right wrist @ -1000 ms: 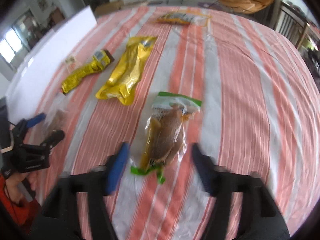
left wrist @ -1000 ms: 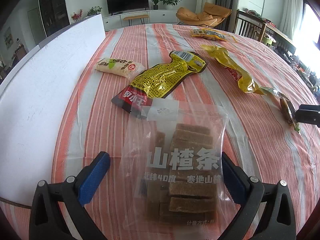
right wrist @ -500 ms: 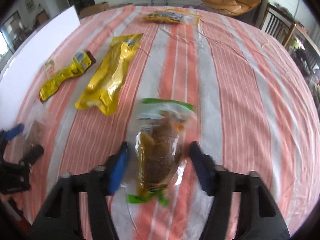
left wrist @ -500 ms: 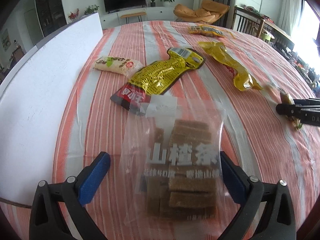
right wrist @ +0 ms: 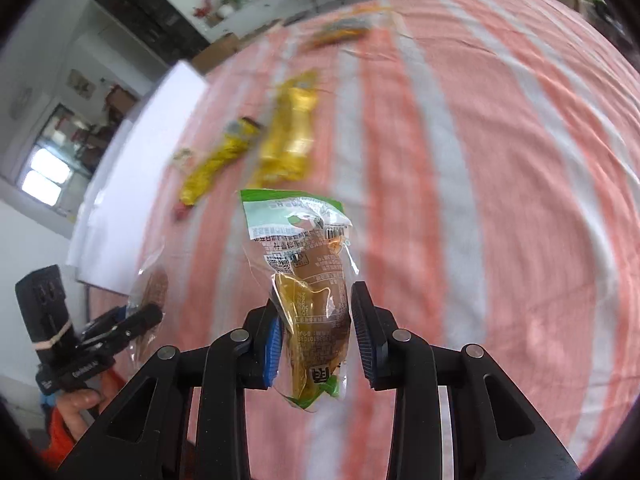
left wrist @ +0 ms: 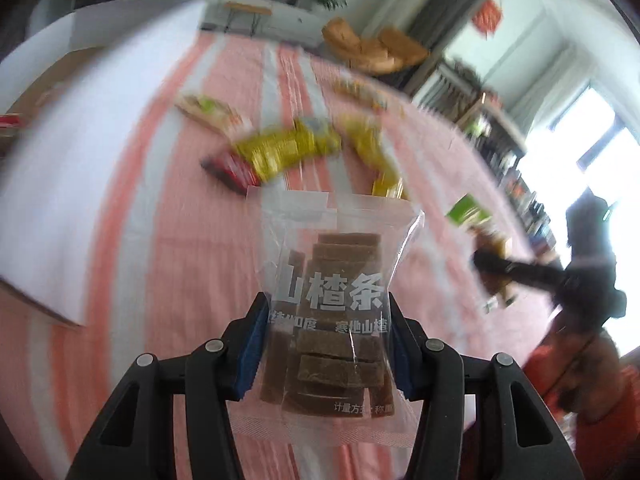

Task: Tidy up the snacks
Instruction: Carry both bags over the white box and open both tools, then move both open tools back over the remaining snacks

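My left gripper [left wrist: 327, 340] is shut on a clear bag of brown hawthorn strips [left wrist: 334, 304] and holds it above the striped tablecloth [left wrist: 192, 248]. My right gripper [right wrist: 318, 336] is shut on a clear, green-topped packet holding a brown snack [right wrist: 312, 280], also lifted off the table. In the left wrist view the right gripper [left wrist: 516, 270] and its packet show at the right. In the right wrist view the left gripper [right wrist: 132, 320] shows at the lower left.
On the cloth lie a yellow-and-red packet [left wrist: 280, 152], a long yellow packet [right wrist: 294, 136], a pale packet [left wrist: 208, 110] and a far packet [right wrist: 340, 34]. A white board [left wrist: 60, 168] lies along the left. Chairs and shelves stand behind the table.
Both grippers closed on their packets and lifted them off the table. Both views tilted and rose; the background is blurred by motion.
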Action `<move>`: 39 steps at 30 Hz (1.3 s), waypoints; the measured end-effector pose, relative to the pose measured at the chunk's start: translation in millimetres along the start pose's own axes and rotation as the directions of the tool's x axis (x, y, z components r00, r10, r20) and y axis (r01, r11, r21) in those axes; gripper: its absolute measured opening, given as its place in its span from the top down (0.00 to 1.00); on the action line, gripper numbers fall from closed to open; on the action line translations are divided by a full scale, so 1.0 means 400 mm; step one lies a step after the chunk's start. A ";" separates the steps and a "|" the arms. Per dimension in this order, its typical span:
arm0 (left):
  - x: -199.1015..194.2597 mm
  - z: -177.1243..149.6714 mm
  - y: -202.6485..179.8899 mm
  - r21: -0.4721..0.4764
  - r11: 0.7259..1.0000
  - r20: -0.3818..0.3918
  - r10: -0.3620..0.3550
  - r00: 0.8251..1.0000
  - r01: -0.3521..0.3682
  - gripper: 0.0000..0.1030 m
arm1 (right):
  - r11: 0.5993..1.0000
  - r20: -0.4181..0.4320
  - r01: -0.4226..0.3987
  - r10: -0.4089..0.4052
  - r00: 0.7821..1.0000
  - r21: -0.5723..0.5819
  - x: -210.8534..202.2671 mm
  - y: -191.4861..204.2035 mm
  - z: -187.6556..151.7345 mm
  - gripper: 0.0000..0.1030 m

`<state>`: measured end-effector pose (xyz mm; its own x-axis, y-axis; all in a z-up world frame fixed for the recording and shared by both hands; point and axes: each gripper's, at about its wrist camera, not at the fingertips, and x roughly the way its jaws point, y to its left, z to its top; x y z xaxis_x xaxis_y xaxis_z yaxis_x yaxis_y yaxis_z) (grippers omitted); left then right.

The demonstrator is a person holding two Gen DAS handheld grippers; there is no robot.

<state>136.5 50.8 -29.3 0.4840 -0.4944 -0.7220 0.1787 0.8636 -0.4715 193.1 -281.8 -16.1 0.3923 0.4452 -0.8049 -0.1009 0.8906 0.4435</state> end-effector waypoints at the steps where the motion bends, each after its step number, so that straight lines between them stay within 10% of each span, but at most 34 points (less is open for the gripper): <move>1: -0.056 0.028 0.021 -0.023 1.000 0.044 -0.009 0.999 0.010 0.49 | 0.999 0.010 -0.029 0.029 1.000 -0.027 -0.005 0.045 0.018 0.68; 6: -0.270 0.150 0.158 -0.085 0.988 0.201 0.146 0.969 -0.131 0.49 | 0.959 0.029 -0.214 0.223 0.974 -0.184 -0.013 0.344 0.115 0.68; 10: -0.362 0.224 0.336 -0.177 0.921 0.189 0.379 0.906 -0.348 0.45 | 0.891 -0.005 -0.319 0.335 0.942 -0.323 0.039 0.627 0.176 0.64; 12: -0.376 0.242 0.411 -0.219 0.869 0.152 0.480 0.864 -0.444 0.27 | 0.867 -0.025 -0.348 0.363 0.931 -0.357 0.093 0.740 0.196 0.45; 19: -0.440 0.199 0.476 -0.287 0.833 0.178 0.531 0.829 -0.472 0.19 | 0.865 -0.032 -0.366 0.379 0.925 -0.344 0.165 0.817 0.207 0.32; 26: -0.387 0.124 0.227 -0.102 0.945 0.260 0.327 0.908 -0.311 0.08 | 0.926 0.139 0.016 0.040 0.989 -0.378 0.130 0.463 0.134 0.32; 32: -0.187 0.047 -0.079 0.167 0.980 0.159 0.080 0.984 -0.107 0.00 | 0.916 0.186 0.324 -0.285 0.940 -0.235 0.089 0.082 0.030 0.32; 39: 0.148 0.003 -0.154 0.318 0.925 -0.014 0.226 0.974 -0.210 0.01 | 0.903 0.216 0.395 -0.357 0.909 -0.169 0.079 -0.063 0.008 0.32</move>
<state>155.2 -31.5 -42.2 0.4998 -0.2882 -0.8168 0.3359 0.9337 -0.1239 210.8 -290.6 -51.5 0.5900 0.0666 -0.8047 -0.0903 0.9958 0.0162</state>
